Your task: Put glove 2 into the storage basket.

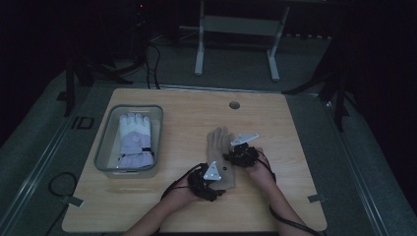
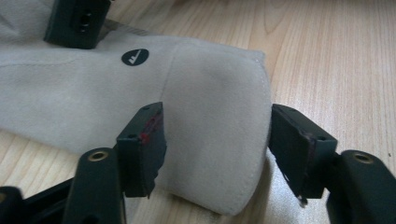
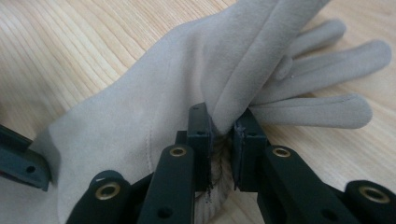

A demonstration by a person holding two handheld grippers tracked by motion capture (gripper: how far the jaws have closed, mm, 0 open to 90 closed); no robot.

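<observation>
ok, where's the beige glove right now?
In the high view the beige glove lies flat on the wooden table, right of the grey bin, with the left gripper at its cuff and the right gripper pinching a fold of it.

- Setting: a recording lab or test room, dimly lit, with dark surrounds.
- A bare wooden table (image 1: 275,118) with a cable hole (image 1: 234,105) sits mid-frame on grey carpet (image 1: 231,64).
- White legs of a second desk (image 1: 199,49) stand at top centre.
- Black stand legs (image 1: 74,78) flank the table at upper left and upper right.
- Cables (image 1: 152,64) trail over the floor at upper left; tape tabs (image 1: 74,200) mark the table's lower corners.
</observation>
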